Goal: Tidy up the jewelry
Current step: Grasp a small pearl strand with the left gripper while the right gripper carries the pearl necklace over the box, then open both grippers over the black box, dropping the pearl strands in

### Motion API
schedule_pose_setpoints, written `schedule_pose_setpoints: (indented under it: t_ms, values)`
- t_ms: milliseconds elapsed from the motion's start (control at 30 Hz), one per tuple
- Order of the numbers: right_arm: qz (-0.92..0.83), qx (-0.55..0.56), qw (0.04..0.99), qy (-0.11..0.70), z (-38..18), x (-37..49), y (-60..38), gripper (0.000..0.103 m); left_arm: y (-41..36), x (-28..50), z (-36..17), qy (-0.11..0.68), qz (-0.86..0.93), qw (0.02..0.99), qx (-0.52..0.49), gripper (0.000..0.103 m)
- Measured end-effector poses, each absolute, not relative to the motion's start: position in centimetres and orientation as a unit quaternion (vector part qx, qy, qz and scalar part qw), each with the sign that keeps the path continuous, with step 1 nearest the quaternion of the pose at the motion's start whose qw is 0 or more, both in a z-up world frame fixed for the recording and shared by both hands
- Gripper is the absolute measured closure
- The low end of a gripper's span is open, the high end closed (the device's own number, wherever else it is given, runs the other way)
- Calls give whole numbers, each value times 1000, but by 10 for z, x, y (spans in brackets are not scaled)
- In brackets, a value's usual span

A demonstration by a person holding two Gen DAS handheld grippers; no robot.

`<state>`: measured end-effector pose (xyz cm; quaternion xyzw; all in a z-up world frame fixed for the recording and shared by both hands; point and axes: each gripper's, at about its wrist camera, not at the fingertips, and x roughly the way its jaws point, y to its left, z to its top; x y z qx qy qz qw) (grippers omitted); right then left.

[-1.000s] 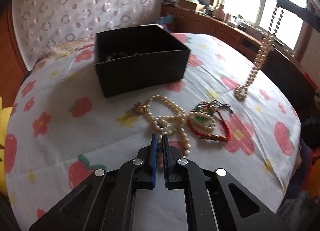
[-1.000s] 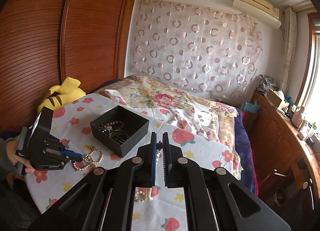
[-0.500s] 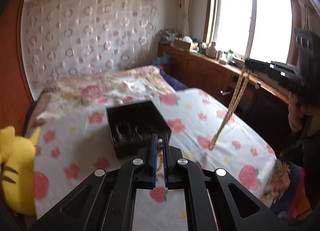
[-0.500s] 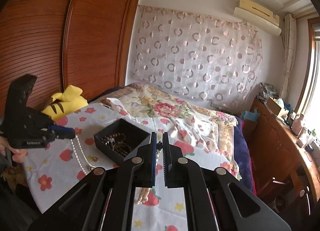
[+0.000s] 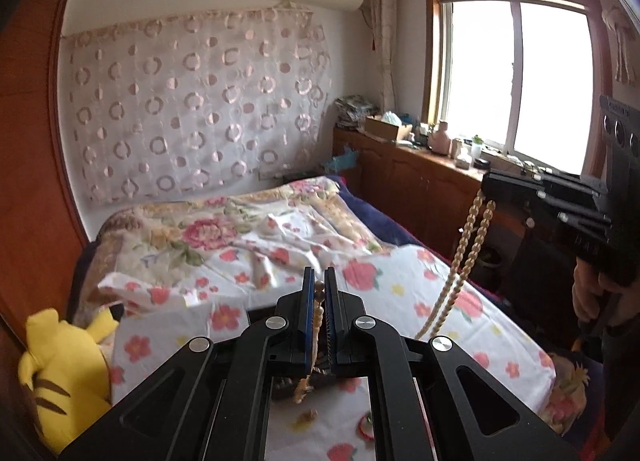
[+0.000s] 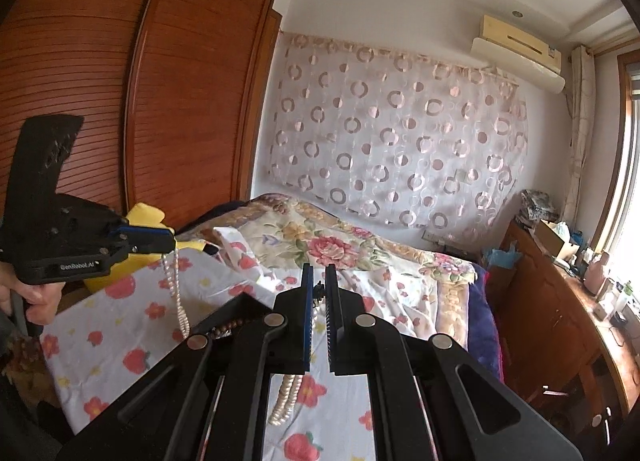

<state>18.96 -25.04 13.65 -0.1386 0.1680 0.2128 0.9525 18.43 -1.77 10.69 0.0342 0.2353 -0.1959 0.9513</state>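
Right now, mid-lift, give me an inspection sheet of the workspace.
Surface: flower-print sheet on the bed.
Job's things: pearl necklace hangs from left gripper; long bead strand hangs from right gripper; black box partly hidden, brown beads inside.
Clutter: yellow plush toy; small pieces lying on the sheet.
Grippers: both shut on their strands, above the sheet.
Cables: nothing seen.
Surroundings: wooden wardrobe, window, cluttered sideboard.
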Motion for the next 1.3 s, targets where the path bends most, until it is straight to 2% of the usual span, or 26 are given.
schedule_pose_setpoints:
  t_ms: [367,533,767,967,1133,1200,1300]
  values:
    - [201,-151,954,166,155,219,-237,96,-18,223,137,225,-179,957,38,99]
    - [204,-148,952,176,161,240,-232,96,-10,248,108,249,-174,953,22,99]
    - [215,-139,950,180,155,256,-219,96,5,273,41,299,-172,938,-16,99]
    - [228,-132,947,186,135,269,-199,96,8,267,15,309,-166,936,-15,98]
    - [237,-120,943,199,111,280,-188,96,13,258,3,303,-138,943,8,77]
    - [237,-122,941,208,101,283,-183,96,17,253,3,295,-132,946,15,59]
    - [236,-125,938,223,87,288,-177,96,22,241,2,281,-127,951,19,42]
